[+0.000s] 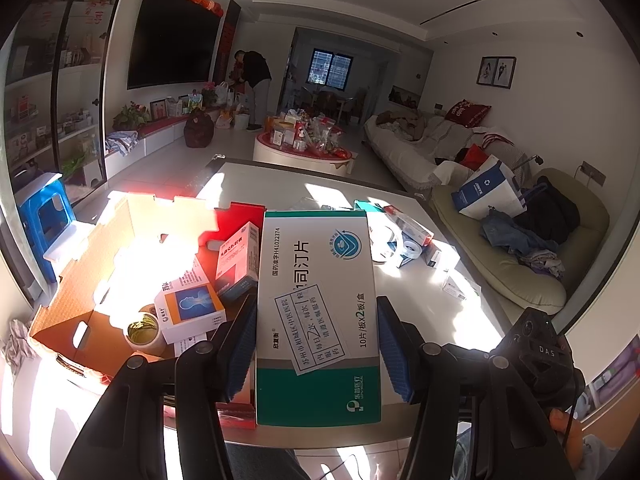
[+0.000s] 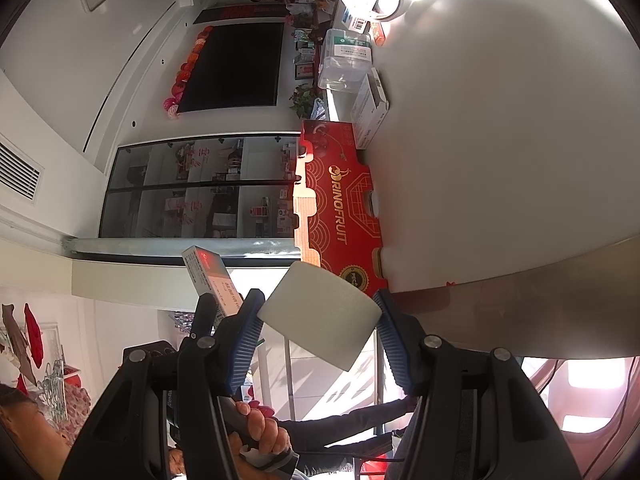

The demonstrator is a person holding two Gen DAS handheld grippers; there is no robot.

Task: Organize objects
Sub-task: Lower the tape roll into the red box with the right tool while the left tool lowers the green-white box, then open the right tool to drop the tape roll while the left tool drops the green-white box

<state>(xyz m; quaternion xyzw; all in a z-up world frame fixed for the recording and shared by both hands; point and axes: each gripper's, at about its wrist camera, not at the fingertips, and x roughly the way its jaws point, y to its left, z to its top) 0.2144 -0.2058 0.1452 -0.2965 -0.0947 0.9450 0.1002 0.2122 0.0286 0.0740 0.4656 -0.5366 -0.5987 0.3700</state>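
In the left wrist view my left gripper (image 1: 316, 300) is shut on a white and green medicine box (image 1: 318, 320), both blue pads pressing its long sides above the white table (image 1: 420, 292). To its left stands an open red cardboard box (image 1: 92, 280) holding a pink medicine box (image 1: 238, 260), an orange and blue one (image 1: 190, 304) and a small round tub (image 1: 144, 334). The right wrist view is rolled on its side. There my right gripper (image 2: 318, 300) is shut on a pale white block-shaped pack (image 2: 320, 316), in front of the red cardboard box (image 2: 340, 208).
More packs and a tape roll (image 1: 404, 236) lie on the table's right half. A white box (image 2: 372, 108) and a clear container (image 2: 346, 60) sit beyond the red box. A hand (image 2: 260, 428) grips the other gripper's handle. A blue stool (image 1: 44, 216) stands left, a sofa (image 1: 500, 272) right.
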